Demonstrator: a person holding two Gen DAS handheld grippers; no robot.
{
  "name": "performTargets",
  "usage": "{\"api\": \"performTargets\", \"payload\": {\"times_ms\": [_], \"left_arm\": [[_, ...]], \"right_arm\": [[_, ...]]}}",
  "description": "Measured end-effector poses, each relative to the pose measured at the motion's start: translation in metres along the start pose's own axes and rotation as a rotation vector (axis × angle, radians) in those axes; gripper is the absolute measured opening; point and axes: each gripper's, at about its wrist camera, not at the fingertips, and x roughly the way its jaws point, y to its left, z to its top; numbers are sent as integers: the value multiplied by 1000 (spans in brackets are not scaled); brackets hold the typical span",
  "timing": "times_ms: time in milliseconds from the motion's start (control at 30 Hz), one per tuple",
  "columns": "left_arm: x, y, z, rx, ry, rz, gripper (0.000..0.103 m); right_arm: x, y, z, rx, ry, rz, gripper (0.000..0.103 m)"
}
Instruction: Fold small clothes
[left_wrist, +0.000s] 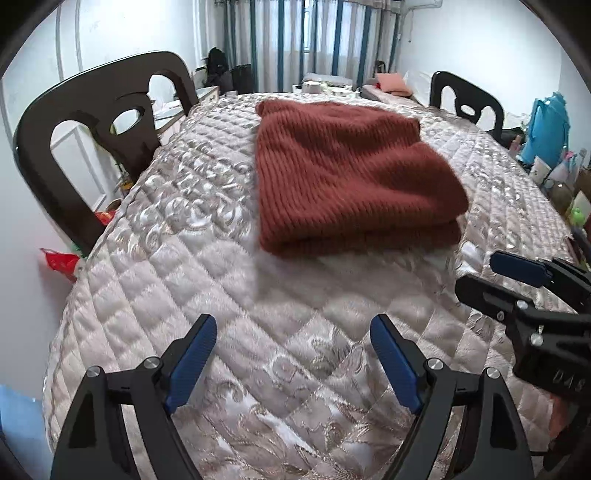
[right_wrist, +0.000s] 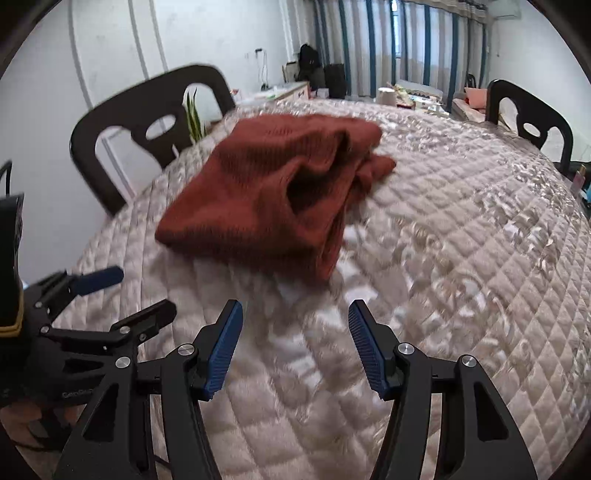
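A rust-red knitted garment (left_wrist: 343, 177) lies folded in layers on the quilted beige table cover (left_wrist: 177, 280). In the right wrist view the garment (right_wrist: 266, 195) shows its layered open edge on the right side. My left gripper (left_wrist: 293, 350) is open and empty, above the cover, short of the garment's near edge. My right gripper (right_wrist: 295, 339) is open and empty, also short of the garment. The right gripper shows at the right edge of the left wrist view (left_wrist: 484, 273). The left gripper shows at the left edge of the right wrist view (right_wrist: 136, 291).
A dark chair (left_wrist: 96, 140) stands at the table's left side and another dark chair (left_wrist: 465, 99) at the far right. Bags and bottles (left_wrist: 550, 147) crowd the right edge. Curtains and furniture stand beyond the table.
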Motion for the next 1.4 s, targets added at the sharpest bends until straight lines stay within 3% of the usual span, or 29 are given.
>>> {"api": "performTargets", "payload": {"times_ms": [333, 467, 667, 1400], "left_arm": [[0, -4, -4, -6, -6, 36, 87], [0, -7, -5, 6, -14, 77, 92], [6, 3, -4, -50, 9, 57, 101], [8, 4, -4, -53, 11, 58, 103]], "right_arm": [[8, 4, -9, 2, 27, -86, 60], [12, 8, -10, -18, 34, -115, 60], [13, 5, -10, 1, 28, -137, 66], [13, 4, -10, 13, 27, -134, 68]]}}
